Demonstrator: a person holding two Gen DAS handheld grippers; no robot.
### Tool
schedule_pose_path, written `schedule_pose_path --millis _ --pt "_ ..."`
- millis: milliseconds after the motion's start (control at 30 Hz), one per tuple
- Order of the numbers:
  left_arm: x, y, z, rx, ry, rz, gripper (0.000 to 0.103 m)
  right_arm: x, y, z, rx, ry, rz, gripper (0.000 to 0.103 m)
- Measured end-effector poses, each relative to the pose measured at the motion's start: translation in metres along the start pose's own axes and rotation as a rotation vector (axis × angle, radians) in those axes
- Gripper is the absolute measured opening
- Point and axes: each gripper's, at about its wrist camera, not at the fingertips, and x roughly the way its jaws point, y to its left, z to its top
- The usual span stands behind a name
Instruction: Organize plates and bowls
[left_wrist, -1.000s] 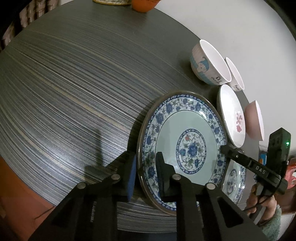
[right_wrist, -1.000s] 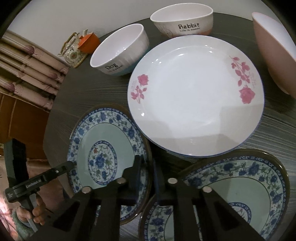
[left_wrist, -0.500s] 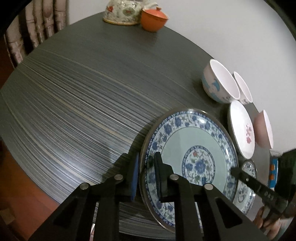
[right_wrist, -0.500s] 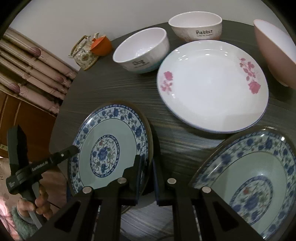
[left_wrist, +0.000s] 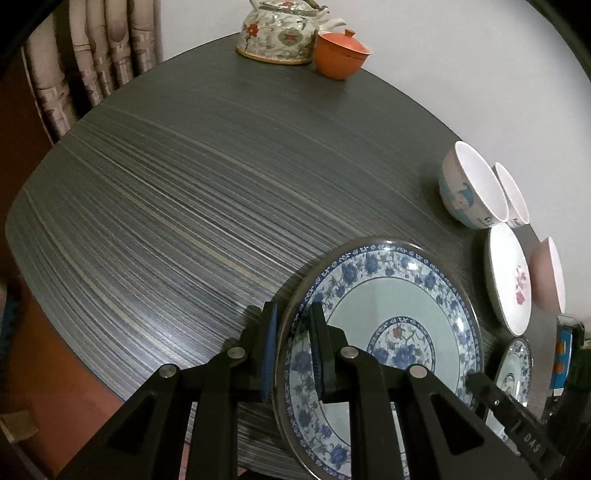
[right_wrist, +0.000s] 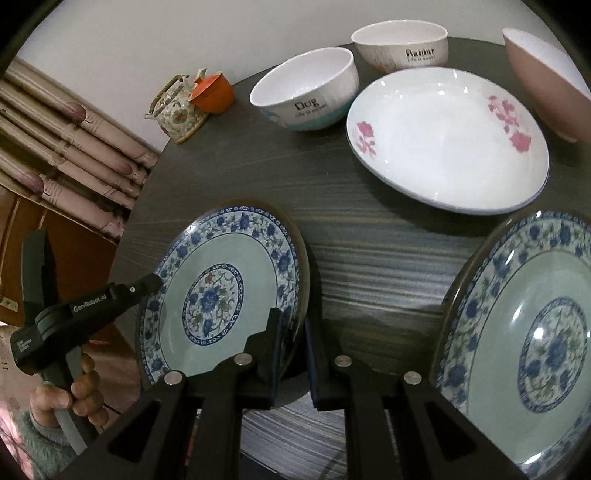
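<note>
Both grippers grip the same blue-and-white floral plate (left_wrist: 388, 328) by opposite rims and hold it above the dark table (left_wrist: 184, 206). My left gripper (left_wrist: 293, 354) is shut on its near rim. My right gripper (right_wrist: 293, 354) is shut on the plate's (right_wrist: 221, 291) right rim. A second blue-and-white plate (right_wrist: 524, 339) lies at the right. A white plate with pink flowers (right_wrist: 447, 136) lies beyond it. The "Dog" bowl (right_wrist: 306, 96), the "Rabbit" bowl (right_wrist: 400, 46) and a pink bowl (right_wrist: 546, 77) stand at the back.
A floral teapot (left_wrist: 280, 33) and an orange lidded cup (left_wrist: 341, 53) stand at the table's far edge by the wall. A curtain (left_wrist: 92, 66) hangs at the left. The table's left half (left_wrist: 147, 229) is bare dark wood grain.
The held plate has risen off the table and both grippers have pulled up and back with it. The view now takes in more of the table and the teapot.
</note>
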Motion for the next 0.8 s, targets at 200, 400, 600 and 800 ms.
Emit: schedule_pose_path --millis 200,400,600,800 --pt "0.004 0.001 0.001 0.004 -0.003 0.019 0.015 0.004 0.003 -0.007 0.017 -0.004 -0.006 0.012" --pt "0.006 -0.001 0.000 0.004 -0.001 0.027 0.018 0.012 0.002 -0.009 0.042 0.012 -0.004 0.013" --pt "0.008 -0.002 0.000 0.005 0.005 0.044 0.019 0.014 0.005 -0.009 0.037 0.020 -0.012 0.013" --pt "0.007 -0.002 -0.001 -0.009 -0.003 0.043 0.020 0.017 0.011 -0.005 0.033 0.023 -0.016 0.015"
